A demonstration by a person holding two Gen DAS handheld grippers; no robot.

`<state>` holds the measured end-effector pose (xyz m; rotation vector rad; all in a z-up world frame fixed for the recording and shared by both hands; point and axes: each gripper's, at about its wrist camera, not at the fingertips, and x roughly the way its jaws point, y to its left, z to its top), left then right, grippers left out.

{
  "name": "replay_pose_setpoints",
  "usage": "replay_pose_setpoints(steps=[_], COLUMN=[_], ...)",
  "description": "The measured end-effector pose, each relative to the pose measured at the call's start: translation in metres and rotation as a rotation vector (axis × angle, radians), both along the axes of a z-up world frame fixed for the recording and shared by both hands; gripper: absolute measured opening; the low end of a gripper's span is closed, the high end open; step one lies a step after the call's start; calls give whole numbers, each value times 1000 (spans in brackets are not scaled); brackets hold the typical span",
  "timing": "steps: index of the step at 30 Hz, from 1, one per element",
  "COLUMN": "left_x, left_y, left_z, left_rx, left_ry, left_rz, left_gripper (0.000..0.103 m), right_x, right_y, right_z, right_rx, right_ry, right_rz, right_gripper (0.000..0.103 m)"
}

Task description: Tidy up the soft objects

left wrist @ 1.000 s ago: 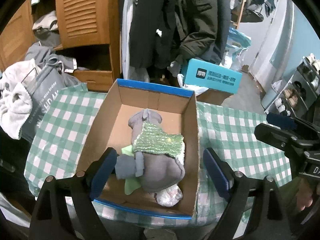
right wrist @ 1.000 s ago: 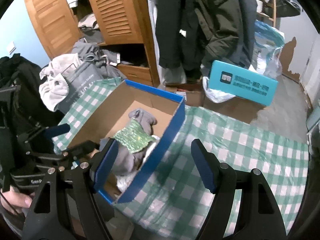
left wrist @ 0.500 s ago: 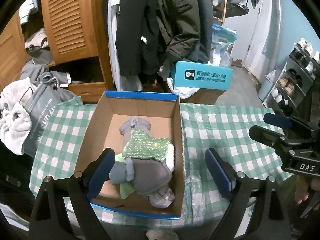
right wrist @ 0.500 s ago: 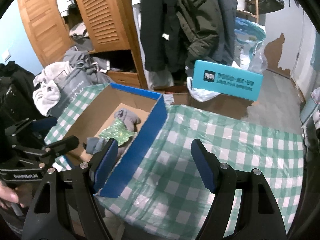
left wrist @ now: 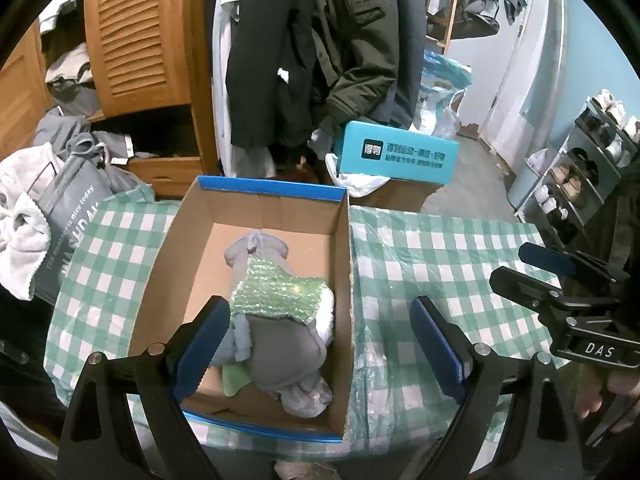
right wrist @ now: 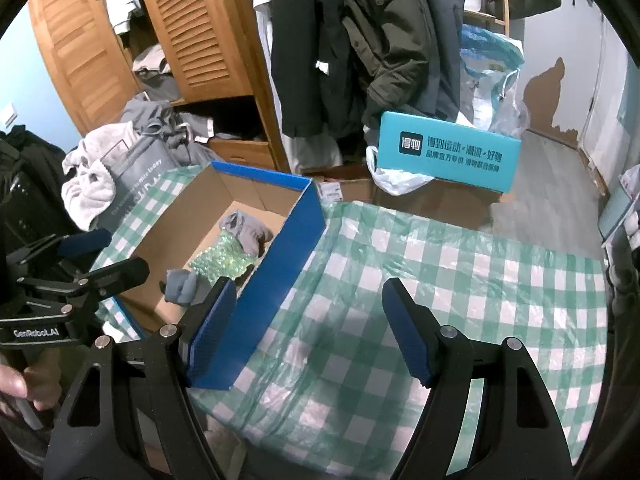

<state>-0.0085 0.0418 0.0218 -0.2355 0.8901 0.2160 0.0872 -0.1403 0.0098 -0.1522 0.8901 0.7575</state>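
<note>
1. Left tool (left wrist: 316,344): released, fingers spread wide, nothing between the blue pads. It hovers above the near half of the cardboard box (left wrist: 340,264).
2. Right tool (right wrist: 308,328): released, fingers spread wide, gripping nothing. It hovers above the green-checked table (right wrist: 460,280), to the right of the box (right wrist: 280,256).
3. Task items: a pile of soft objects lies inside the box, on its floor, toward the near right corner.
   - Grey garment (left wrist: 280,344): the largest item, running from the box centre toward 6 o'clock.
   - Sparkly green cloth (left wrist: 276,292): draped across the grey garment.
   - White item (left wrist: 328,312): partly hidden beneath the green cloth, against the right wall of the box.
4. Position relative to the left tool: the pile sits below the gap between the fingers, offset toward the left finger, whose pad (left wrist: 200,348) overlaps the pile's left edge in the left wrist view. No contact is visible.
5. Position relative to the right tool: the pile (right wrist: 228,252) lies at about 10 o'clock from the tool, beyond the box's blue right wall, which lies just beside the left finger in that view.
6. Surroundings: a teal carton (right wrist: 448,156) stands beyond the table at 12 o'clock; hanging coats (right wrist: 360,40) and a wooden wardrobe (right wrist: 192,28) stand behind.
</note>
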Motion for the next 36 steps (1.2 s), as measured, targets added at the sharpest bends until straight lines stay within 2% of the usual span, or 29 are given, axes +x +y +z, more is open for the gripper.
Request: replay_pose_setpoints(steps=[18, 36], left_x=[-4, -3], left_y=[3, -1], left_z=[4, 5], left_rx=[-50, -63], left_ry=[-24, -21], left_rz=[7, -11], left_gripper=[93, 93], right_x=[-1, -1], right_y=[2, 2], right_z=[0, -1], right_rx=[-2, -1], right_ry=[-1, 2], right_rz=[0, -2], right_gripper=[75, 75])
